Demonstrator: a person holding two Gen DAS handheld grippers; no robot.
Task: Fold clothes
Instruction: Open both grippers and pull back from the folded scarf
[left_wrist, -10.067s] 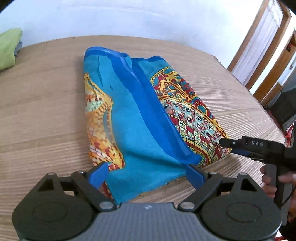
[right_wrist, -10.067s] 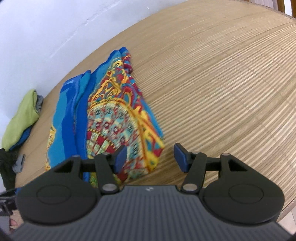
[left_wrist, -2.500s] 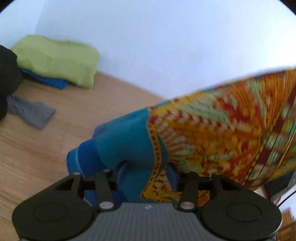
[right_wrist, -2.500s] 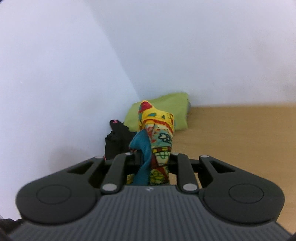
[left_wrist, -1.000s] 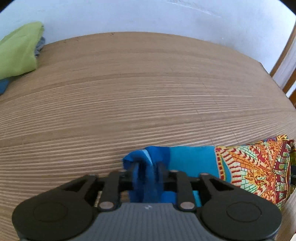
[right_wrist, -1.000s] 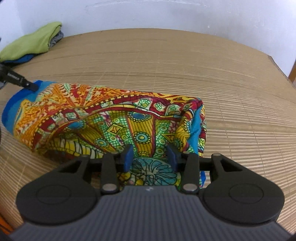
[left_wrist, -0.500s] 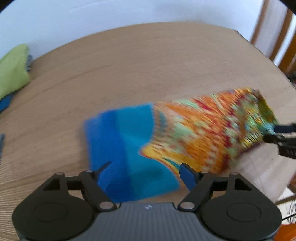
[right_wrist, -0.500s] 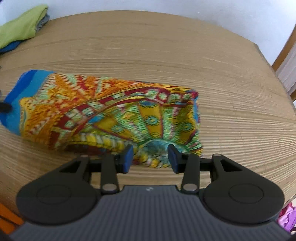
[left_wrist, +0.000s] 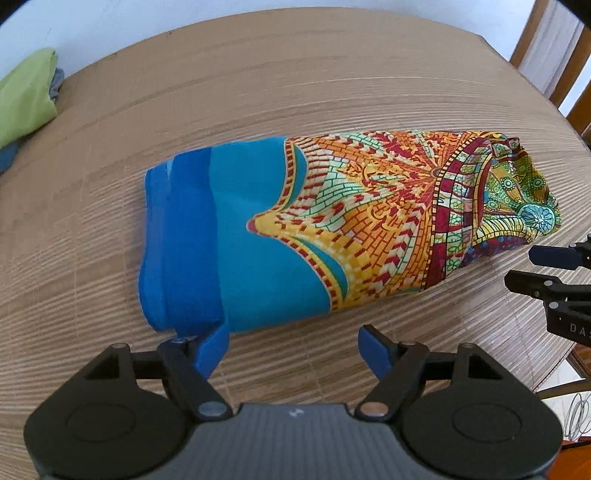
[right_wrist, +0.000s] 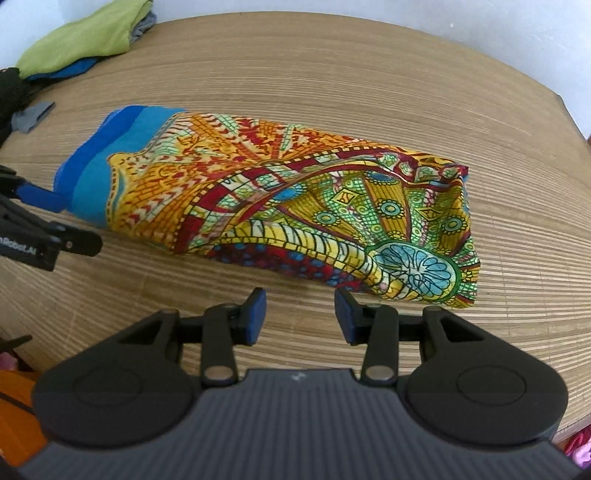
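Note:
A folded patterned cloth (left_wrist: 332, 229), blue at one end and orange, red and green at the other, lies flat on the wooden table (left_wrist: 295, 85). My left gripper (left_wrist: 293, 349) hangs open just short of the cloth's blue end, holding nothing. The right wrist view has the same cloth (right_wrist: 280, 206) stretched across the table, and my right gripper (right_wrist: 300, 319) stands open a little back from its patterned near edge, also with nothing in it. Each gripper shows at the edge of the other's view.
A stack of folded clothes topped by a green one (right_wrist: 85, 40) sits at the far left of the table (right_wrist: 332, 66), with a grey piece (right_wrist: 31, 116) and something black beside it. Wooden door frames (left_wrist: 546, 48) stand beyond the table's far right edge.
Both grippers have opened and let go of the cloth, then drawn back from it. The cloth, held up in the air 2.5 s ago, now lies folded on the table.

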